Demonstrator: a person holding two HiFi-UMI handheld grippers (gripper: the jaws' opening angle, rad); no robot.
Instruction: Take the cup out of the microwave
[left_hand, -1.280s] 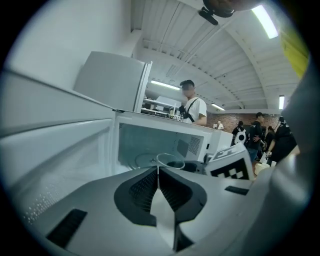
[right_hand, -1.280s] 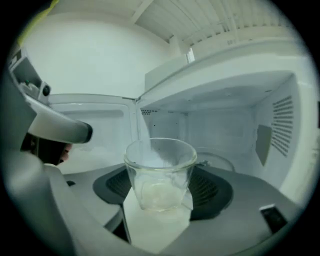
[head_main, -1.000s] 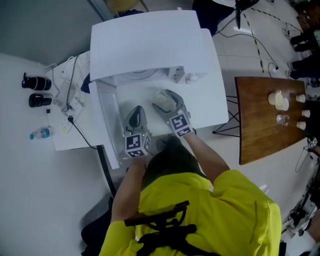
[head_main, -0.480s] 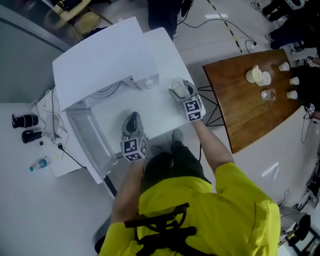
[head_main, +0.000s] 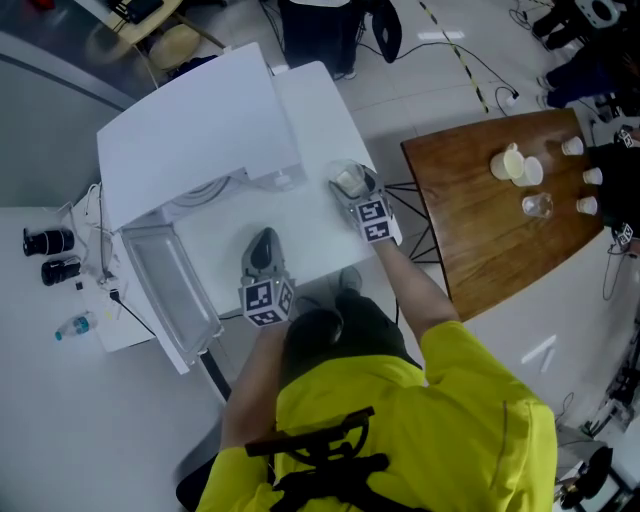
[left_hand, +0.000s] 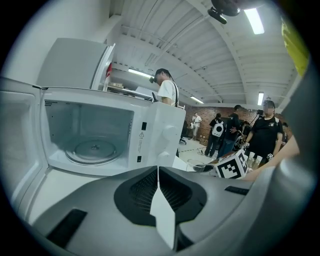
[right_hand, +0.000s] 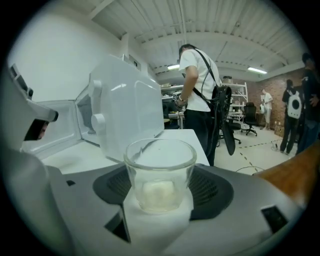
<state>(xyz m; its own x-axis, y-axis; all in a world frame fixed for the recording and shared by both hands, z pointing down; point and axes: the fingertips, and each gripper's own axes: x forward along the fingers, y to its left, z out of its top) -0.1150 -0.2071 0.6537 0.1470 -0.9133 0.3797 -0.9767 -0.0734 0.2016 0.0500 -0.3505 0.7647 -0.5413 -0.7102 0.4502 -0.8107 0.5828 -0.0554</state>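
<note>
A clear glass cup (right_hand: 160, 165) with something white at its bottom sits between the jaws of my right gripper (right_hand: 160, 192), which is shut on it. In the head view this cup (head_main: 348, 179) and the right gripper (head_main: 353, 190) hang over the white table, to the right of the white microwave (head_main: 190, 120). The microwave door (head_main: 170, 290) stands open to the left. In the left gripper view its cavity (left_hand: 92, 132) holds only the glass turntable (left_hand: 93, 150). My left gripper (head_main: 264, 240) hovers in front of the microwave, jaws pressed together on nothing (left_hand: 158, 172).
A wooden table (head_main: 480, 230) with several small cups (head_main: 520, 168) stands to the right. Two black lenses (head_main: 48, 255), a bottle (head_main: 75, 327) and cables lie at the left. Several people stand in the room behind.
My right gripper has carried the cup rightward, from in front of the microwave's opening to beside the microwave. The left gripper has drawn back from the opening.
</note>
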